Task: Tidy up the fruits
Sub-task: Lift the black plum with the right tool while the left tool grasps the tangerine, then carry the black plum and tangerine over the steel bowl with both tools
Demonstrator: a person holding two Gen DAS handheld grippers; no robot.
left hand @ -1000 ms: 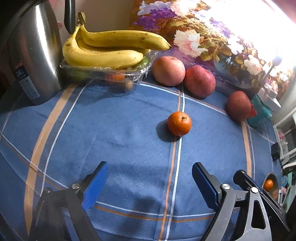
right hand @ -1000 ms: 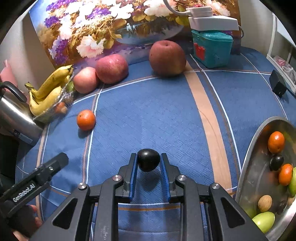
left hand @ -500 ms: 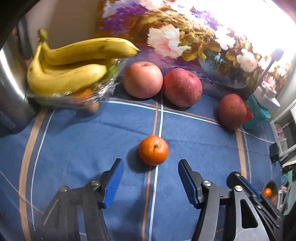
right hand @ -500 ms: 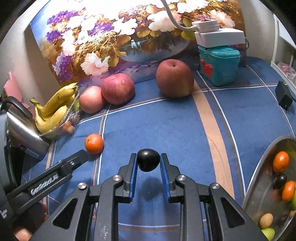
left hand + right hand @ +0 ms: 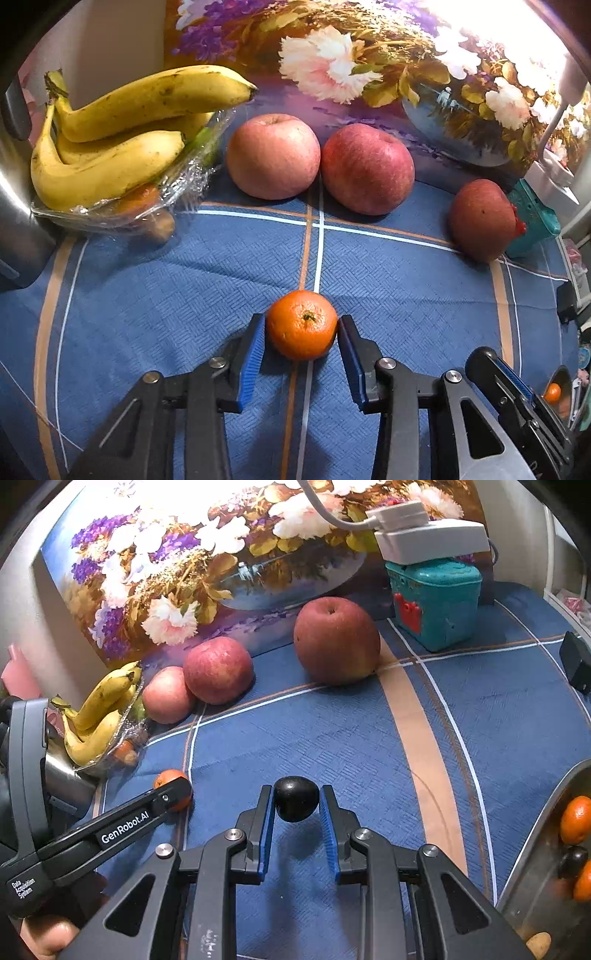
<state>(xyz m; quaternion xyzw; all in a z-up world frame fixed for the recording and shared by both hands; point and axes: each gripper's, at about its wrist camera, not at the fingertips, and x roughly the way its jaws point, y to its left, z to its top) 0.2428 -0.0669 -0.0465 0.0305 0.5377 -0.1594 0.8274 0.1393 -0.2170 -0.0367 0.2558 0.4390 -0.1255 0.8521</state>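
The broad middle of the blue cloth [image 5: 332,738] lies bare, an open lane from the tangerine [image 5: 302,325] across to the metal bowl [image 5: 546,849] at the right edge. Along the back it is fenced: bananas [image 5: 122,147] on a wrapped tray [image 5: 110,218] beside the steel kettle [image 5: 14,206], two apples [image 5: 273,157] touching each other, a darker apple [image 5: 336,640] apart, then a teal box [image 5: 436,602] (a white plug block sits on top). A small black adapter [image 5: 576,662] lies near the far right edge.
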